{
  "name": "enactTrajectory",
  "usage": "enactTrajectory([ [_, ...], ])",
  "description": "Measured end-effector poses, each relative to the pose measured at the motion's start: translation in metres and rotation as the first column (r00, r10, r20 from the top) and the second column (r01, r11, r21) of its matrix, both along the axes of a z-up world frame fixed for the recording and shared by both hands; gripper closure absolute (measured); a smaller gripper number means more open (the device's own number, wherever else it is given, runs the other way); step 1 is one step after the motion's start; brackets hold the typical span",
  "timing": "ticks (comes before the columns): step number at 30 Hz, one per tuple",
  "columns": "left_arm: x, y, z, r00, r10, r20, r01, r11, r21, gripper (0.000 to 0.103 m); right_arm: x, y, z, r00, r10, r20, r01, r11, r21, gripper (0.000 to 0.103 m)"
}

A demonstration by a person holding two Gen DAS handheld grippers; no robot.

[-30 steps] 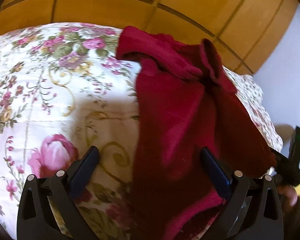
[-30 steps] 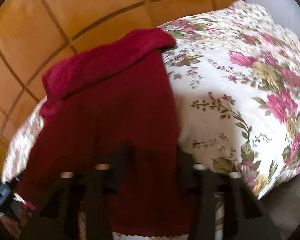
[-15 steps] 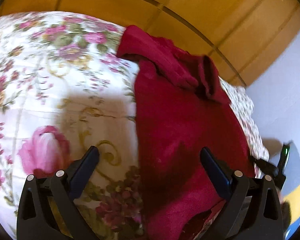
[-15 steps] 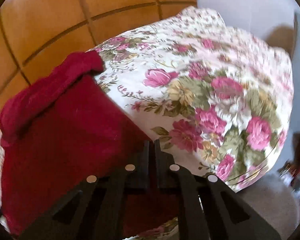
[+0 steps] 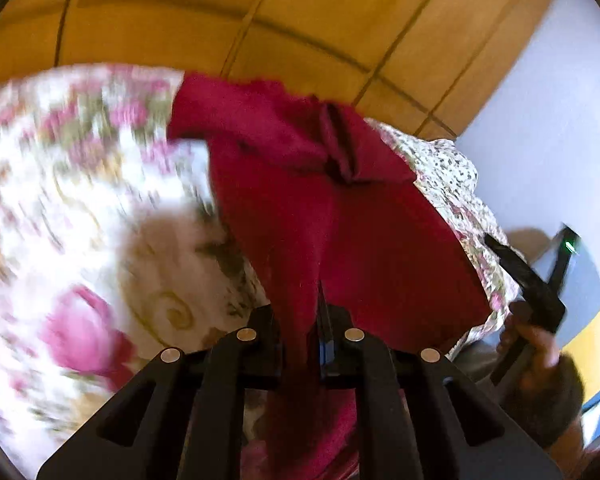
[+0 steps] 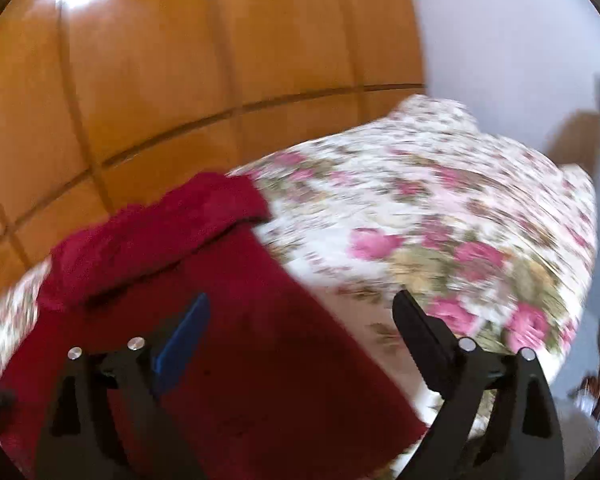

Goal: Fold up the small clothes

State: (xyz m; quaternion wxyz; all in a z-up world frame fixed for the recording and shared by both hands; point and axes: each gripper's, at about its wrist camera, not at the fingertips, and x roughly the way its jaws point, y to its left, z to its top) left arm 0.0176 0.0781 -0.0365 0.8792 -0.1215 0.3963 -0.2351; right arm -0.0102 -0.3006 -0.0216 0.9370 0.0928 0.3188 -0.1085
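Note:
A dark red garment (image 5: 308,208) lies on a floral bedspread (image 5: 80,200), its far end bunched into a thick roll. My left gripper (image 5: 298,312) is closing on the garment's near edge, and a fold of red cloth is pinched between its pads and pulled up. In the right wrist view the same garment (image 6: 228,320) spreads under my right gripper (image 6: 300,300), whose jaws are opening wide. Its fingers (image 6: 188,332) hover over the cloth and hold nothing. That right gripper (image 5: 528,284) also shows at the right edge of the left wrist view, in a person's hand (image 5: 540,360).
Wooden panelling (image 6: 180,80) rises just behind the bed. A pale wall (image 5: 540,120) stands on the right. The bedspread (image 6: 420,208) extends to the right of the garment and drops off at its near and right edges.
The left jaws went from wide open to pinched on the garment's near edge and lifted it. The right jaws, shut half a second ago, now stand wide open; both views have risen.

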Motion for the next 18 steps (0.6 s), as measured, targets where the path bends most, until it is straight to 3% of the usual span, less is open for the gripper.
enactTrajectory([
  [3, -0.011, 0.005, 0.008, 0.999, -0.005, 0.040, 0.002, 0.996, 0.086, 0.093, 0.019, 0.012, -0.023, 0.990, 0.043, -0.133, -0.046, 0.999, -0.019, 0.011],
  [5, -0.010, 0.006, -0.007, 1.000, 0.007, 0.006, -0.008, 0.986, 0.166, 0.093, 0.024, 0.014, -0.039, 0.975, 0.036, -0.218, -0.042, 0.999, -0.023, 0.010],
  [7, -0.006, 0.012, -0.020, 0.998, 0.050, -0.039, -0.040, 0.975, 0.219, 0.091, 0.022, 0.012, -0.045, 0.975, 0.031, -0.220, -0.032, 1.000, 0.001, 0.008],
  [9, -0.003, 0.028, -0.019, 0.991, 0.111, -0.068, -0.102, 0.987, 0.125, 0.067, 0.018, 0.009, -0.044, 0.976, 0.038, -0.216, -0.035, 0.999, 0.018, 0.004],
  [10, -0.001, 0.037, -0.016, 0.988, 0.143, -0.063, -0.140, 0.988, 0.059, 0.041, 0.015, 0.008, -0.047, 0.976, 0.036, -0.215, -0.032, 0.999, 0.023, 0.003],
  [11, -0.001, 0.045, -0.008, 0.980, 0.196, -0.029, -0.196, 0.981, -0.009, 0.021, 0.015, 0.005, -0.050, 0.976, 0.034, -0.217, -0.027, 0.999, 0.035, 0.003],
  [13, 0.007, 0.041, 0.011, 0.967, 0.245, 0.064, -0.243, 0.969, -0.038, 0.019, 0.015, 0.003, -0.052, 0.976, 0.025, -0.215, -0.015, 0.999, 0.051, 0.002],
  [15, 0.018, 0.024, 0.023, 0.970, 0.204, 0.135, -0.205, 0.979, -0.004, 0.019, 0.016, 0.006, -0.054, 0.976, 0.019, -0.216, -0.011, 0.999, 0.037, 0.002],
  [18, 0.040, -0.020, 0.029, 0.968, 0.082, 0.239, -0.121, 0.981, 0.153, 0.019, 0.013, 0.009, -0.053, 0.977, 0.017, -0.213, -0.011, 1.000, 0.028, 0.002],
])
